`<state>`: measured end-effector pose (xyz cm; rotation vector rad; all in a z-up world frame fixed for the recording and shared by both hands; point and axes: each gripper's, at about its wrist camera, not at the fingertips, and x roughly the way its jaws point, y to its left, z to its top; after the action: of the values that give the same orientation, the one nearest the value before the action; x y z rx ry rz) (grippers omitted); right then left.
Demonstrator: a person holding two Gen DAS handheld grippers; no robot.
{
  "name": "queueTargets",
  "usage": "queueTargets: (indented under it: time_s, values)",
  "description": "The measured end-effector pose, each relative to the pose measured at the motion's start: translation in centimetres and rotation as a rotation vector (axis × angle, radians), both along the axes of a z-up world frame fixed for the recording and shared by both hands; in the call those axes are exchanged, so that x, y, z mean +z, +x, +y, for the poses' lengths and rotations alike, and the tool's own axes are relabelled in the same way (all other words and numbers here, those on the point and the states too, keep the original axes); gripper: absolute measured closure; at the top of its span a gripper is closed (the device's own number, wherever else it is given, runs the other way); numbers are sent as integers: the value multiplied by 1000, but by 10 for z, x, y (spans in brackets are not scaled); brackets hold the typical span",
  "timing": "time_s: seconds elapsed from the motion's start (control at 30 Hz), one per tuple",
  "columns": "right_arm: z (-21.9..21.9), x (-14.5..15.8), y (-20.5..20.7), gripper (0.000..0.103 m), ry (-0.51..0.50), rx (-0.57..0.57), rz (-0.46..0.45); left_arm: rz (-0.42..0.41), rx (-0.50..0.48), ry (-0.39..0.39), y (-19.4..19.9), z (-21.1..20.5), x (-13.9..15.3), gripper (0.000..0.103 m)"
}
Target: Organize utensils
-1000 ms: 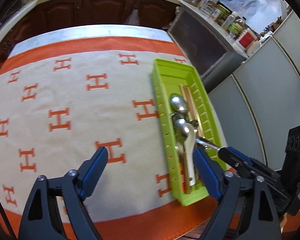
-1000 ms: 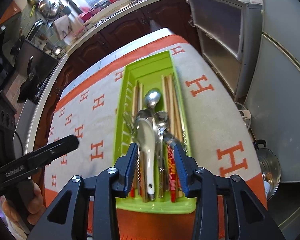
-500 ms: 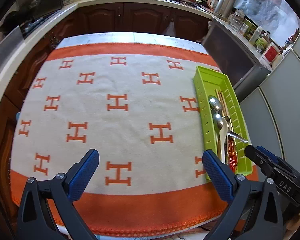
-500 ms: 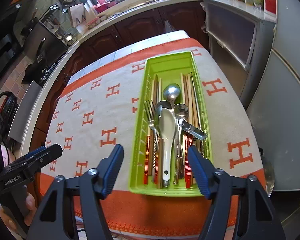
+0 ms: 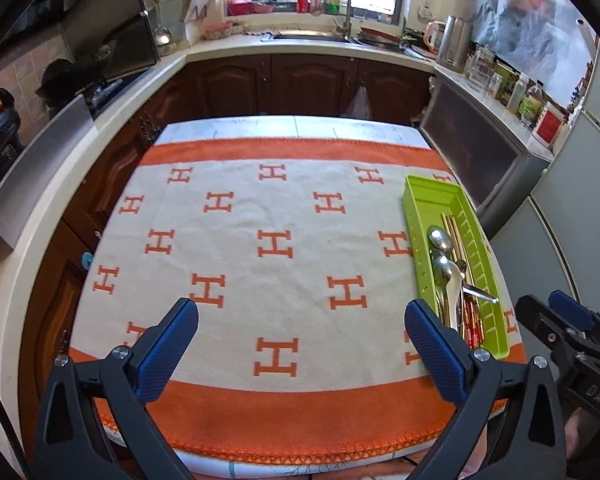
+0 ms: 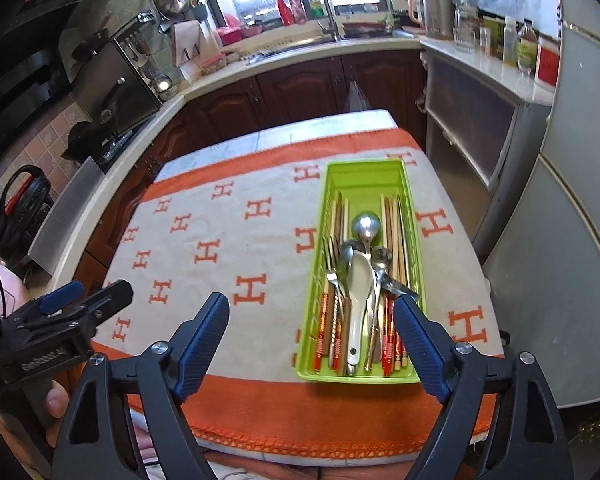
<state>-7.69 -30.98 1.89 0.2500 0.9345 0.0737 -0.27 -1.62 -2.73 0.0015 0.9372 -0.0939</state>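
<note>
A lime-green utensil tray (image 6: pixel 366 170) (image 5: pixel 420 196) lies near the right edge of the cloth-covered table. In it lie metal spoons (image 6: pixel 366 226), a white ladle-shaped spoon (image 6: pixel 360 284), a fork (image 6: pixel 332 256) and several chopsticks (image 6: pixel 392 220). My right gripper (image 6: pixel 311 312) hangs above the tray's near left side, its jaws opening, with nothing between them. My left gripper (image 5: pixel 301 322) hovers wide open and empty over the cloth, left of the tray. Each gripper shows at the edge of the other's view.
The white cloth with orange H marks and orange border (image 5: pixel 276 240) covers the table. Dark wooden cabinets, a sink counter (image 5: pixel 312 38) and jars stand beyond. A grey fridge (image 6: pixel 572 240) is close on the right. A hand (image 6: pixel 54 404) grips the left tool.
Both grippers have risen and pulled back from the tray. The right gripper's jaws spread from narrow over the utensils to wide. The left gripper shifted left, away from the tray.
</note>
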Motion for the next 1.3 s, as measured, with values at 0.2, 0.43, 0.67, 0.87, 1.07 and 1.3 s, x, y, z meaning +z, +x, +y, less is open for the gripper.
queueTargets:
  time_s: [0.2,0.43,0.67,0.87,1.07,1.3]
  values:
    - [16,45,-12,11,-37,13,-85,-104,38,64,-13,3,26,1]
    - [38,80,-19,10,-58,21,-153,-162,59,84,-21,9,49,1]
    - [52,95,-23,8,-106,15,-198,-181,64,80,-24,12,51,1]
    - [56,88,-12,8,-101,33,-170,-186,73,77,-21,16,50,1]
    - [61,73,4,8,-103,61,-148,-187,84,78,-17,17,49,1]
    - [62,61,20,8,-96,66,-141,-171,90,78,-10,18,48,1]
